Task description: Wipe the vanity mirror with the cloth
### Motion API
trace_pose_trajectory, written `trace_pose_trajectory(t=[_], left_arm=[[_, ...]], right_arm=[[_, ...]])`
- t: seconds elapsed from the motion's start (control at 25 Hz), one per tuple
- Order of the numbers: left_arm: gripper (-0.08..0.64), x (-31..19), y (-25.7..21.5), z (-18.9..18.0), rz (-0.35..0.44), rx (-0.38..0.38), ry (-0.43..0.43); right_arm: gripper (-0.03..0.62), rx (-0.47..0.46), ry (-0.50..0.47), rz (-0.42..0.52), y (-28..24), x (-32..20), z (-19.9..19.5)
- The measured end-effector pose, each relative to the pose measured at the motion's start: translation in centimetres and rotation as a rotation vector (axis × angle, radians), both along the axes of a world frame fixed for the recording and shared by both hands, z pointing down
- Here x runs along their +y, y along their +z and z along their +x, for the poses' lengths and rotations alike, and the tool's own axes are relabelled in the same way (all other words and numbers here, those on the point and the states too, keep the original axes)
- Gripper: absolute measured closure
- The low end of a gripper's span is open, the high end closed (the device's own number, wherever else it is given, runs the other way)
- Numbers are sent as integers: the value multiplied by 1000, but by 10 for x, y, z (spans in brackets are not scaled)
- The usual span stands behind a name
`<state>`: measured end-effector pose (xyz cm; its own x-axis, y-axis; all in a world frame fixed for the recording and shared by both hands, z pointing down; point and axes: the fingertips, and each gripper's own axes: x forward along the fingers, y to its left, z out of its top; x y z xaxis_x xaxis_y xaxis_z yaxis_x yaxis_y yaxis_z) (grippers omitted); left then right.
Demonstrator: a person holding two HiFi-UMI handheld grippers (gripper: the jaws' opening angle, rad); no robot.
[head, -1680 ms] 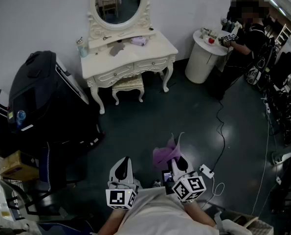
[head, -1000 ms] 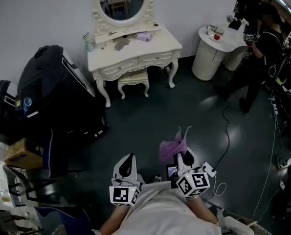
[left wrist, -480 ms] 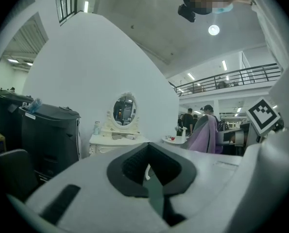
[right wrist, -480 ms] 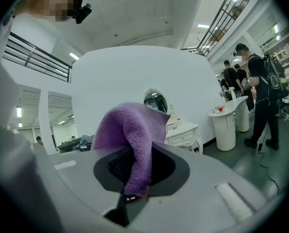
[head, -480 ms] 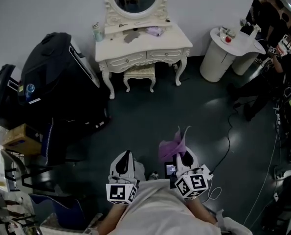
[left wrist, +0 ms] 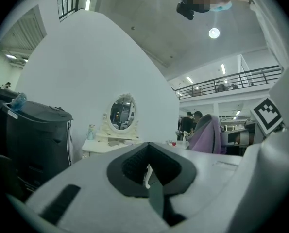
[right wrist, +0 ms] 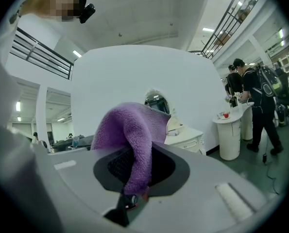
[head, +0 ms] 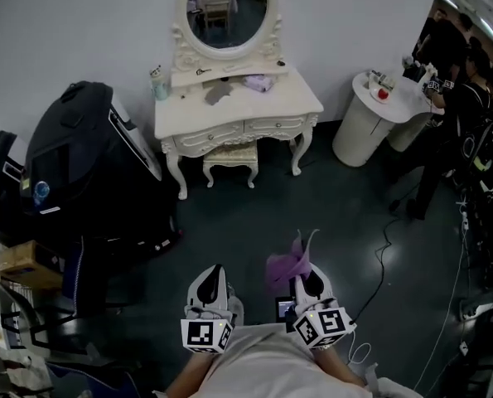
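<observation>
Our right claw (head: 310,279) is clamped on the fluffy purple cloth (head: 284,265), which bunches above the jaws and droops between them in the right gripper view. Our left claw (head: 212,282), just beside it, has its jaws pressed together with nothing between them. Both sit close to our body, well apart from the ornate white vanity surface (head: 239,99) across the dark floor (head: 254,214). On the back of that surface the oval vanity mirror in a carved white frame (head: 228,8) stands upright against the wall. A small cushioned stool (head: 229,157) is tucked under the surface, and a person in dark clothes (head: 461,114) stands off to its right.
</observation>
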<state>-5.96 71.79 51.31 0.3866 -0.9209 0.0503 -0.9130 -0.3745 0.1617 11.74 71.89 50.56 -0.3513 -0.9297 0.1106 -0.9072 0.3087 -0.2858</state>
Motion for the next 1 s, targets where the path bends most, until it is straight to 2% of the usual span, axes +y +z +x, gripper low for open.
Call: trace_pose_trajectory(t=[0.24,0.48,0.68,1.0], left_arm=[[558,-95,-20,-18,51,23,21],[558,-156,-24,-42,59,4,43],[558,-194,-12,-65,26,-8,47],[558,-237,4,-63,-34,-2,60]], right_arm=[[532,-9,25,30,-17,-82,-15],[532,-21,60,26,-16,-146,-34],[532,-40,84,-14,-2,-182,-55],[532,-38,89,-57,13,-231,-54]])
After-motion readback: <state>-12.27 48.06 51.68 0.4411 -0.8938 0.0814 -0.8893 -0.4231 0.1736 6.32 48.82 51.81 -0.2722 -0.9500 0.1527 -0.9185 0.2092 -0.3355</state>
